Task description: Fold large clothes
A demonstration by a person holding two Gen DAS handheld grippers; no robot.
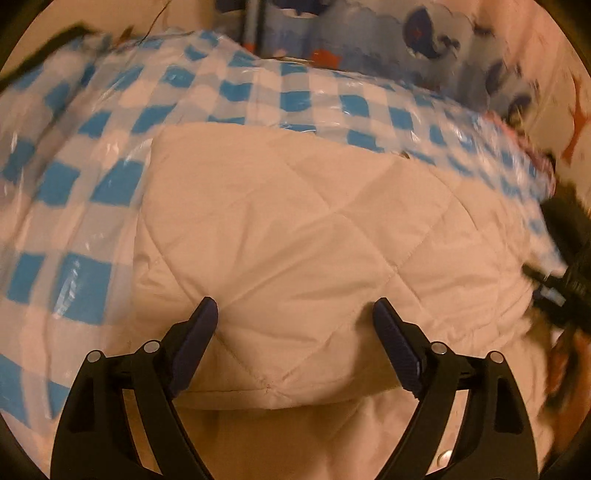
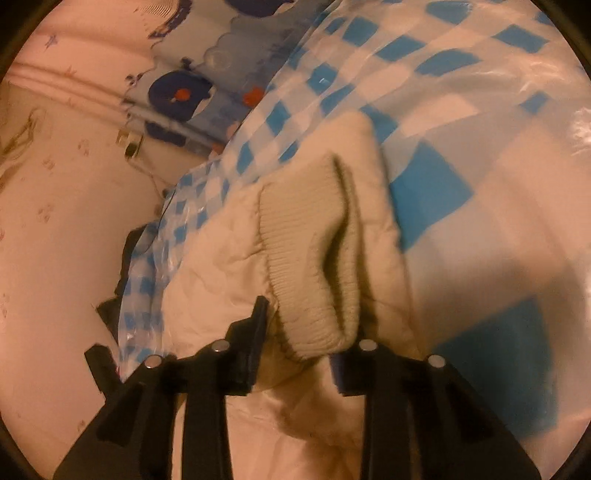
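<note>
Checkered sheet (image 1: 92,184), quilted jacket (image 1: 295,229) lying crosswise

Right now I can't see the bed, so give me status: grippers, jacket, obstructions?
Left gripper open above quilted jacket. Right gripper shut on ribbed cuff. Checkered plastic sheet underneath.

The near hem of the cream quilted jacket (image 1: 295,229) runs out of frame beneath the spread fingers of the left gripper (image 1: 295,314). To that gripper's right, a dark object (image 1: 569,258) is smeared by motion and cut by the lens rim; what it is cannot be told. Ahead, the printed blue fabric (image 1: 369,33) blurs at the top edge.

At the right gripper (image 2: 299,332), the ribbed cuff (image 2: 314,258) covers the right finger's tip, so whether the jaws pinch it is unclear. To the left, black shapes (image 2: 125,258) lie partly hidden under the blue-checked plastic sheet (image 2: 424,92).
</note>
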